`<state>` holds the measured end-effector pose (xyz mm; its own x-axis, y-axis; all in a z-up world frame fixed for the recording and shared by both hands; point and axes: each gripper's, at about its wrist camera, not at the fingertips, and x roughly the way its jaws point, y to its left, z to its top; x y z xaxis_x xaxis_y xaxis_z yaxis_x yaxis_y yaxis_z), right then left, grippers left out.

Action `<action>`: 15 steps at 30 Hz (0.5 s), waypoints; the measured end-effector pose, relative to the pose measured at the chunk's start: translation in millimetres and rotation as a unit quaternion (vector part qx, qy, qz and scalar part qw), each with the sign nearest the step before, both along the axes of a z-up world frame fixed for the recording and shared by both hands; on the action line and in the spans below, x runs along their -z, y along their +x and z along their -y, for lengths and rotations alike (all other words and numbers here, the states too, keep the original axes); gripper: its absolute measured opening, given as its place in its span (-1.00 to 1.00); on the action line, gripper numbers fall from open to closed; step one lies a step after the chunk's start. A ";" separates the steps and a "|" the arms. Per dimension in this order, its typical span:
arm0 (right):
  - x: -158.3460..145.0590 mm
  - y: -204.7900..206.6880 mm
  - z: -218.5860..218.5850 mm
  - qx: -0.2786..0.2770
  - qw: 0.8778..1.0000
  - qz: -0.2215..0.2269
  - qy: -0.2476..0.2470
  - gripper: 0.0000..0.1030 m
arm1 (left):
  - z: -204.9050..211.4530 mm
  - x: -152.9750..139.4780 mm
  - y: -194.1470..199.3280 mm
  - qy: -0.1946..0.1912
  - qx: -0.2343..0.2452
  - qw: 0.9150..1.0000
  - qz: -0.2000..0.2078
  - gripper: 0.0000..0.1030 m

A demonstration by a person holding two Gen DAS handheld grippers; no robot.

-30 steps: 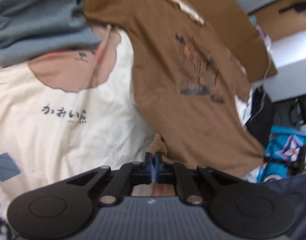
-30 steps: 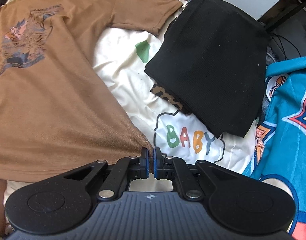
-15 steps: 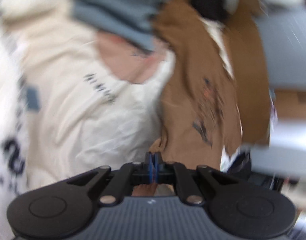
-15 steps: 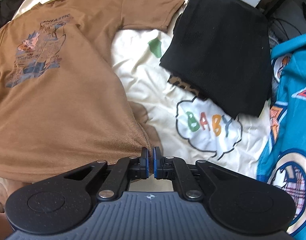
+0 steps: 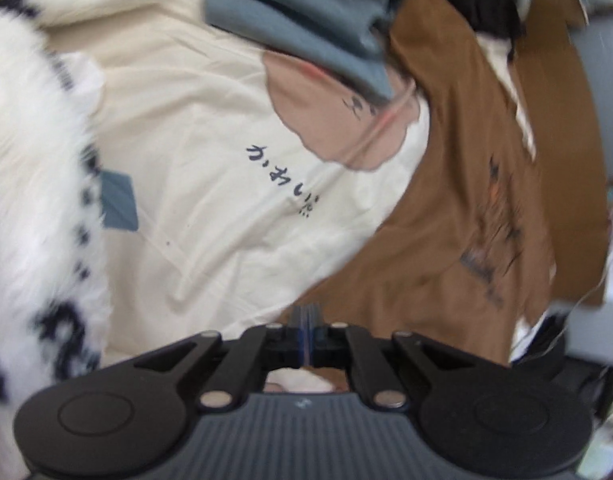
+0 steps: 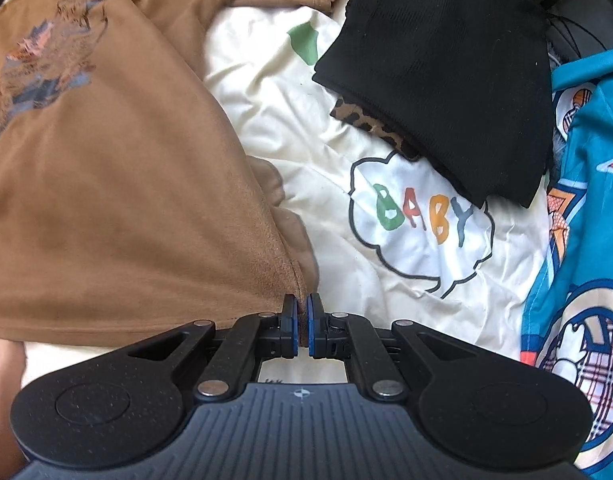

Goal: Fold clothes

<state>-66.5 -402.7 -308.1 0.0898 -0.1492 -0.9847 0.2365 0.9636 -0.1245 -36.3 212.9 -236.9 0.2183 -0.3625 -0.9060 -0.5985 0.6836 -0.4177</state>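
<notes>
Two hand-held grippers work one brown T-shirt (image 6: pixel 106 200) spread on a cream sheet (image 6: pixel 266 92) printed with cartoon patches. The right gripper (image 6: pixel 302 320) has its blue pads pressed together on the shirt's hem corner, a thin fold of brown cloth caught between them. The left gripper (image 5: pixel 305 322) is also closed at the shirt's (image 5: pixel 458 208) opposite edge, its pads meeting on what looks like brown cloth, though blur in that view leaves the pinch itself hard to make out. The shirt carries one printed graphic (image 6: pixel 46 68) on the chest, with one short sleeve reaching toward the top of the right view. Beside it lie one folded black garment (image 6: pixel 446 72), which hides most of one leopard-print piece (image 6: pixel 366 120) beneath it, and one bright blue cartoon-print cloth (image 6: pixel 586 240) cut off at the frame's right edge. In the left view, one grey-blue garment (image 5: pixel 306 16) lies bunched at the top, covering part of a pink patch on the sheet, and one white fluffy cloth with dark markings (image 5: pixel 34 200) fills the left side, smeared and partly out of frame.
</notes>
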 end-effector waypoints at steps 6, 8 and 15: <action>7.5 13.0 10.0 -0.017 0.999 -0.015 -0.026 -0.95 | 17.6 26.1 25.0 0.028 0.096 0.995 -0.024 -0.85; 11.3 18.1 13.0 -0.023 0.999 -0.021 -0.034 -0.95 | 21.8 36.0 30.4 0.028 0.117 0.992 -0.030 -0.84; 27.6 36.3 17.8 -0.061 0.996 -0.045 -0.056 -0.95 | 43.4 59.8 42.0 0.025 0.206 0.978 -0.027 -0.68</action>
<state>-30.1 -420.5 -335.7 0.0261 -0.2516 -0.9675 0.1025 0.9634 -0.2478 5.7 169.5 -296.6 0.0147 -0.3644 -0.9311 -0.2874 0.8904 -0.3530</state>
